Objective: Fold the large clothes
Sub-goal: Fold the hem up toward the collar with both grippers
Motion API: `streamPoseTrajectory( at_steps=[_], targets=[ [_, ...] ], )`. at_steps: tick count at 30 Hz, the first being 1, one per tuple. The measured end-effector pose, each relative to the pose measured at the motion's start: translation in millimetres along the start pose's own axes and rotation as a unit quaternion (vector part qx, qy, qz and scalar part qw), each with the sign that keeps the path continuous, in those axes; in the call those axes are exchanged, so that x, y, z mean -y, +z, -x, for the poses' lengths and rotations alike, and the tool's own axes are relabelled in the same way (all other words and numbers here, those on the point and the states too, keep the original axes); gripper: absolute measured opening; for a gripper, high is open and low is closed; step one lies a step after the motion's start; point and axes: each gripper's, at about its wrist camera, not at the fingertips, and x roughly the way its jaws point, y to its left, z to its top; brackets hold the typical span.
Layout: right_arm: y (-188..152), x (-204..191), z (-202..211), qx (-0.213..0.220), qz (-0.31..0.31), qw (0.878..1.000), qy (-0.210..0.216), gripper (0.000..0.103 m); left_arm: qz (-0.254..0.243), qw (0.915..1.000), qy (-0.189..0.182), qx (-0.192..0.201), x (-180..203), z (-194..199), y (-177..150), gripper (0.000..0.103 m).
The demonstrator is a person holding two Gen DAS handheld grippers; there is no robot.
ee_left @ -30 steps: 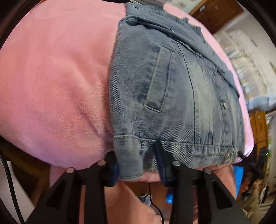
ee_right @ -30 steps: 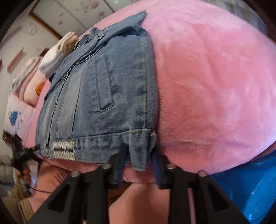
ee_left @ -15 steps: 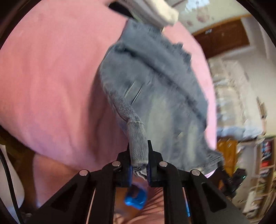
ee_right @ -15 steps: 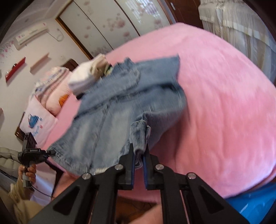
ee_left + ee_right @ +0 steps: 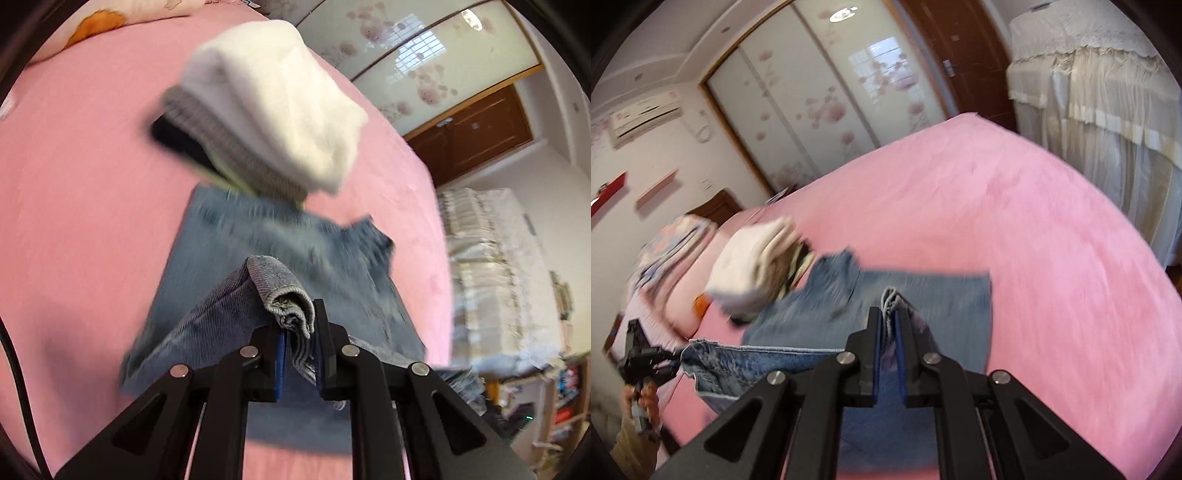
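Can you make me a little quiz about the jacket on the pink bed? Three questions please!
1. True or false: the left gripper and the right gripper are both shut on the denim jacket.
2. What lies just past the jacket on the pink bed? A) a stack of folded clothes B) a teddy bear C) a lamp
3. Fill in: the top piece of the stack of folded clothes is the colour ____.

Key: 1 true, each pair of fingers pinches a bit of the hem. 2 A, and it seems to touch the jacket's far edge, though the blur hides this. 3 white.
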Motion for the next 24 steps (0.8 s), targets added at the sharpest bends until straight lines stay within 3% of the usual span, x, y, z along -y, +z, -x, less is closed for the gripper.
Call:
streamPoseTrajectory(
  at_steps=[2,5,7,9,12,13,14,18,20,24],
  targets=[
    [13.8,0.2,-32.2,0.000,-0.011,0.999,-0.034,0.004,0.001,0.9996,0.025,-0.010,5.1,-43.8,25.7,0.014],
    [21.0,17.8,-83.7,-0.043,-0.049,0.995,-0.074,0.004,-0.012,0.9964,0.073,-0.041,7.4,-97.0,44.5,0.032],
    [17.4,28.4,-107.9,-0.071,-0.055,0.993,-0.079,0.005,-0.030,0.9946,0.094,-0.031,9.1,-108.0,50.4,0.036],
    [10.2,34.9,-121.4,-0.089,-0.051,0.992,-0.076,0.005,-0.050,0.9947,0.088,-0.022,7.9,-108.1,55.1,0.044],
    [-4.4,44.9,-132.6,-0.110,-0.053,0.991,-0.061,0.023,-0.088,0.9909,0.102,-0.002,1.3,-104.0,59.1,0.062],
    [-9.6,49.4,-136.2,-0.118,-0.056,0.990,-0.058,0.036,-0.102,0.9891,0.106,0.001,-1.7,-102.8,60.2,0.063],
    [-12.7,52.2,-140.3,-0.125,-0.057,0.989,-0.062,0.042,-0.110,0.9879,0.109,0.000,-6.9,-104.2,62.3,0.063],
    [-20.8,60.4,-156.5,-0.156,-0.051,0.985,-0.056,0.042,-0.113,0.9872,0.106,-0.038,-34.9,-116.3,70.8,0.063],
    [-22.7,60.2,-162.2,-0.167,-0.048,0.984,-0.038,0.042,-0.127,0.9853,0.103,-0.050,-43.3,-119.3,70.5,0.063],
    [-27.4,49.0,-174.7,-0.188,-0.002,0.981,-0.041,0.047,-0.172,0.9790,0.083,-0.071,-50.7,-122.6,63.2,0.063]
  ],
)
